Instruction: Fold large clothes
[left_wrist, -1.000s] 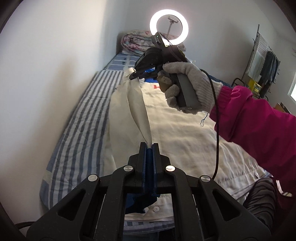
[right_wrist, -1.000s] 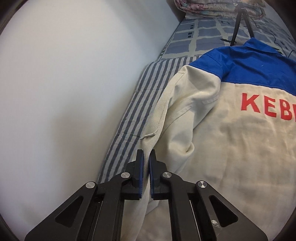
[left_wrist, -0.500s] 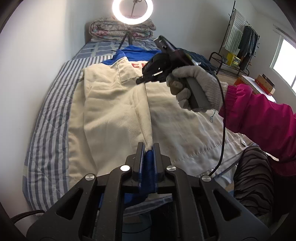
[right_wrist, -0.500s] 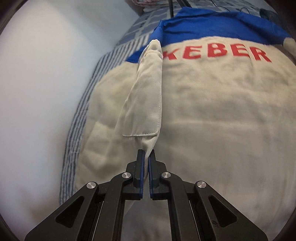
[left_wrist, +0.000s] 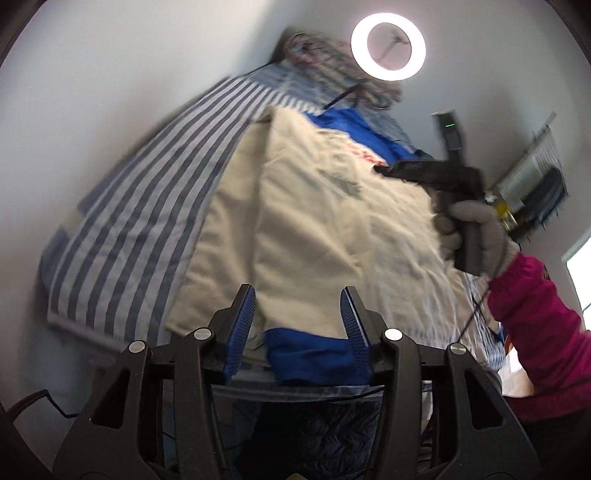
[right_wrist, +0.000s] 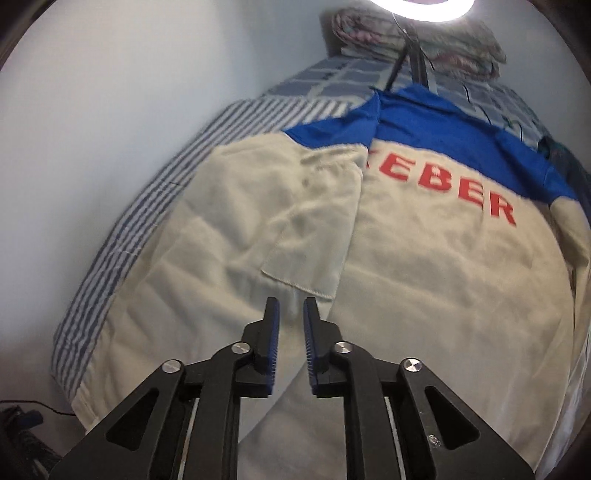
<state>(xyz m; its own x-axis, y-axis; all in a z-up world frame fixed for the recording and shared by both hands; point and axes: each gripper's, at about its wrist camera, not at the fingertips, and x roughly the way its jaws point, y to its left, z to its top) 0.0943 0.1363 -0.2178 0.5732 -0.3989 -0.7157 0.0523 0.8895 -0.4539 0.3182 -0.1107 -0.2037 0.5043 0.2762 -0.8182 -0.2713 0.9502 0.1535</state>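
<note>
A cream work jacket (right_wrist: 424, 280) with a blue yoke and red letters lies back-up on the striped bed (right_wrist: 122, 236). Its left sleeve (right_wrist: 314, 236) is folded flat across the back. My right gripper (right_wrist: 291, 306) hovers just below the sleeve's hem; its jaws are opening, with a narrow gap and nothing pinched. In the left wrist view the left gripper (left_wrist: 298, 295) is opening wide over the jacket (left_wrist: 332, 229), and the blue cuff (left_wrist: 306, 354) lies loose between its fingers. The right gripper (left_wrist: 384, 170) shows there too, blurred, held by a gloved hand (left_wrist: 480, 236).
A white wall runs along the bed's left side. A ring light (left_wrist: 388, 46) on a stand and a folded quilt (right_wrist: 417, 40) sit at the head of the bed. A clothes rack (left_wrist: 535, 184) stands far right. A pink sleeve (left_wrist: 543, 332) crosses the right side.
Both grippers were shut on the lifted sleeve; now both have let go and their jaws stand apart. The sleeve has dropped flat across the jacket's back. The left gripper has sunk toward the bed's near edge.
</note>
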